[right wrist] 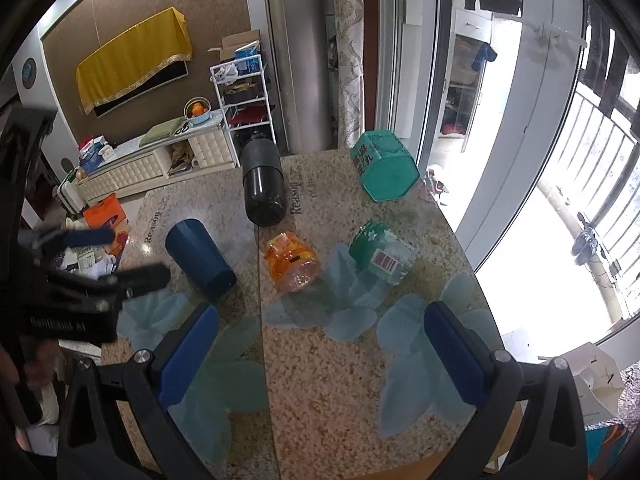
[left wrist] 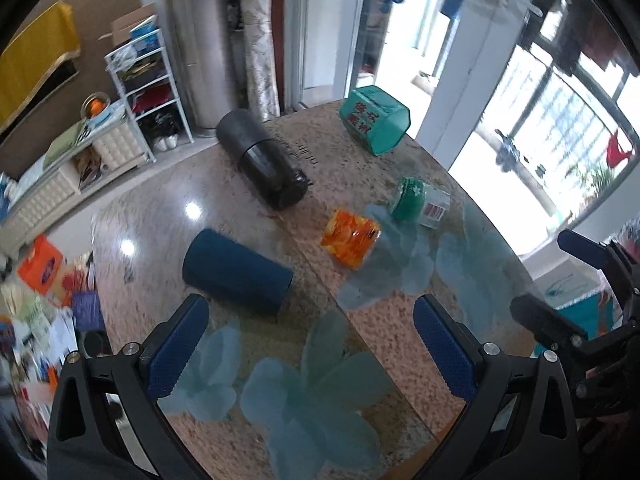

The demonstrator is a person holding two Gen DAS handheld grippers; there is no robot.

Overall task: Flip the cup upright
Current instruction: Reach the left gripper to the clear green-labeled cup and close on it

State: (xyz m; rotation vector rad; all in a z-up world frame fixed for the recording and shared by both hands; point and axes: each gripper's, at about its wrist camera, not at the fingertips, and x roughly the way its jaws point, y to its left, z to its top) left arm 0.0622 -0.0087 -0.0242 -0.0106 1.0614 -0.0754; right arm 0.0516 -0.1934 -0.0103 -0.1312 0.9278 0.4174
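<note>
Several cups lie on their sides on the speckled table (left wrist: 380,320) (right wrist: 340,380). A dark blue cup (left wrist: 236,276) (right wrist: 200,258) lies nearest my left gripper. A black cup (left wrist: 262,160) (right wrist: 262,182) lies further back. An orange clear cup (left wrist: 351,243) (right wrist: 292,262) and a green-and-clear cup (left wrist: 420,202) (right wrist: 380,252) lie in the middle. A teal hexagonal cup (left wrist: 376,120) (right wrist: 384,166) lies at the far edge. My left gripper (left wrist: 310,344) (right wrist: 120,256) is open and empty just short of the blue cup. My right gripper (right wrist: 320,352) (left wrist: 560,280) is open and empty.
The table's left edge drops to a floor strewn with boxes and papers (left wrist: 52,280). A white shelf rack (right wrist: 244,96) and a low white cabinet (right wrist: 152,164) stand behind. Glass doors (right wrist: 500,120) are on the right.
</note>
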